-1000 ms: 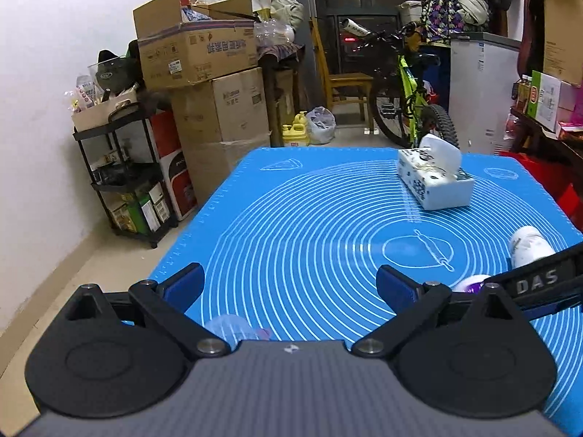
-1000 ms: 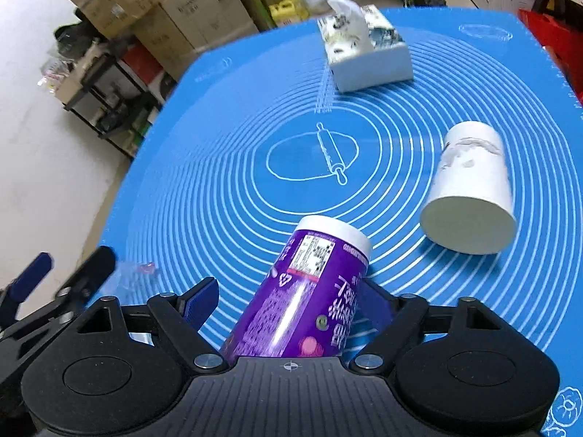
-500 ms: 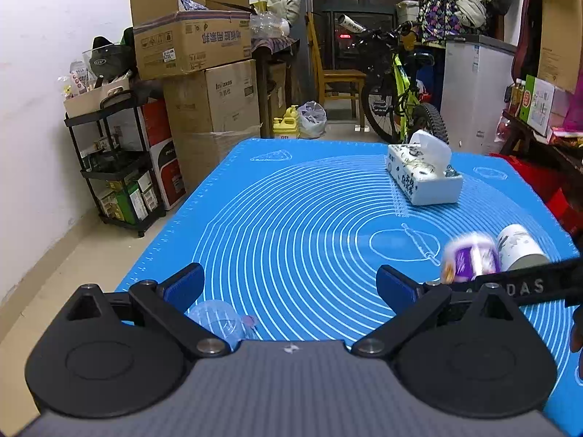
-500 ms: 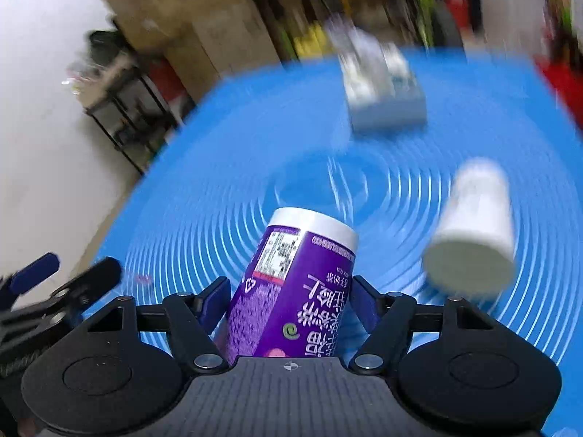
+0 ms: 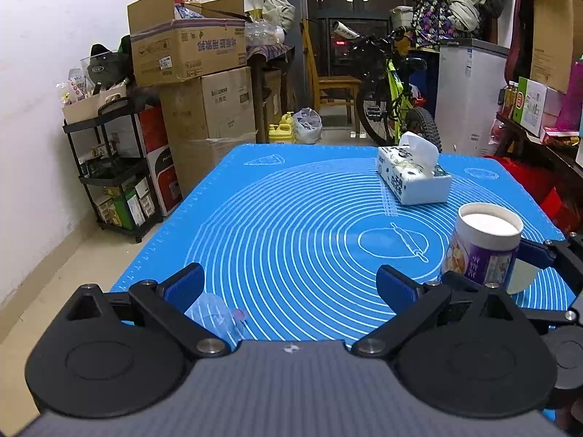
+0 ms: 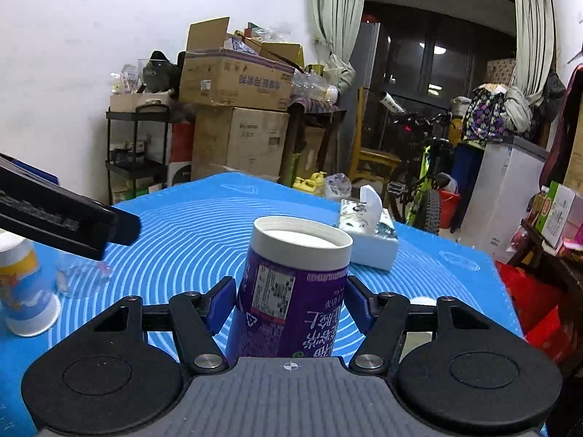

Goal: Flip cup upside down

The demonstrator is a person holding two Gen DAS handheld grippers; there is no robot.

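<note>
My right gripper (image 6: 289, 298) is shut on a purple paper cup (image 6: 291, 291) with a white rim. The cup's flat white end points up and away from me, nearly level with the blue mat (image 6: 189, 225). In the left wrist view the same cup (image 5: 482, 251) shows at the right, held above the mat by the right gripper's blue fingers (image 5: 535, 255). My left gripper (image 5: 288, 284) is open and empty, low over the mat's near edge. A clear plastic lid (image 5: 215, 311) lies just by its left finger.
A white tissue box (image 5: 413, 178) stands on the far right of the mat (image 5: 291, 218). A blue and white cup (image 6: 25, 291) stands upside down at the left of the right wrist view. Cardboard boxes, a black shelf and a bicycle stand beyond the table.
My right gripper has lifted the purple cup off the mat and tilted it from lying forward to nearly upright with its flat end up. The white cup lying on the mat has left the right wrist view.
</note>
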